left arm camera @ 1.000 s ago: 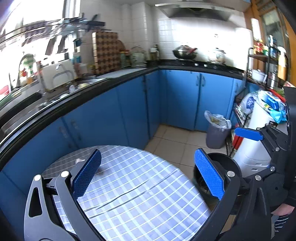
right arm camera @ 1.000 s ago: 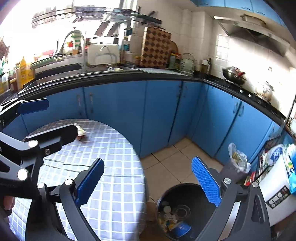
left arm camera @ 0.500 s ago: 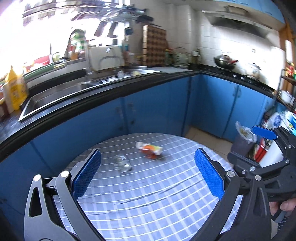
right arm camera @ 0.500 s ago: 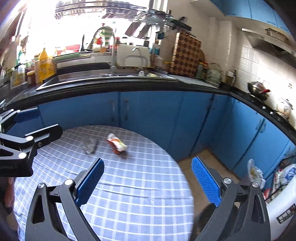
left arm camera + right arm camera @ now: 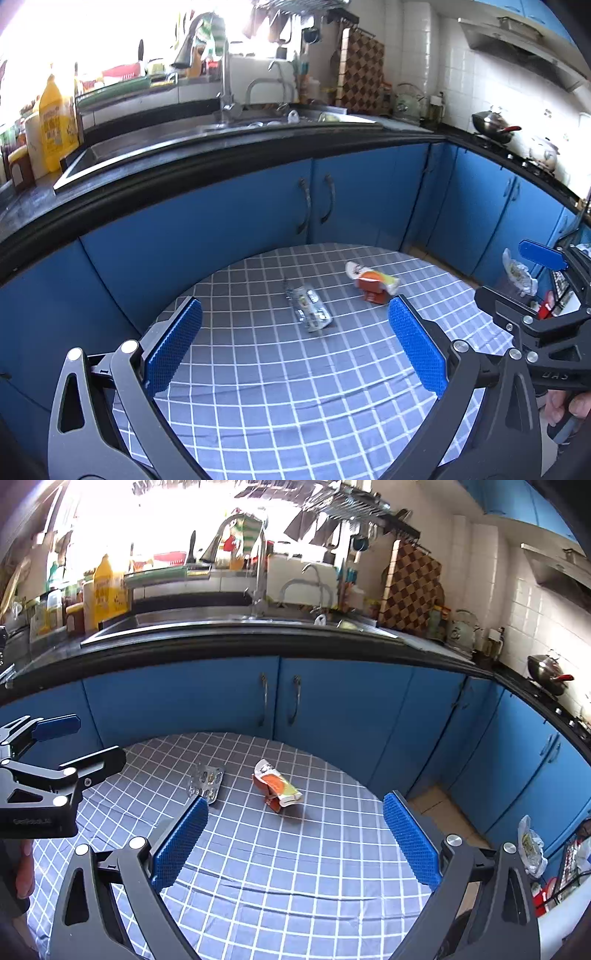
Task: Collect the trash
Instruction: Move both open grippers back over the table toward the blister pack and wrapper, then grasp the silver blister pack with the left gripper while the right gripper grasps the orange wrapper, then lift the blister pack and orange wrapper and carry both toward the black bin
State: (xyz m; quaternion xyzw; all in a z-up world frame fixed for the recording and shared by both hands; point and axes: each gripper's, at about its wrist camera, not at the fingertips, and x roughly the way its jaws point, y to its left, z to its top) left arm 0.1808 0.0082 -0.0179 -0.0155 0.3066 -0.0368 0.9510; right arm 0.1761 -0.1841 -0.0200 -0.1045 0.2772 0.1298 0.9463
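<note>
A silver pill blister pack and a crumpled orange-and-white snack wrapper lie near the far side of a round table with a blue checked cloth. My left gripper is open and empty, hovering above the table short of the blister pack. My right gripper is open and empty, short of the wrapper, with the blister pack by its left finger. Each gripper shows at the edge of the other's view.
Blue cabinets under a black counter with a sink curve behind the table. A small bin with a plastic bag stands on the floor at the right, beside a rack.
Both grippers have swung left from the floor bin side to face the table. The blister pack and wrapper have come into view ahead. Both jaws stay open.
</note>
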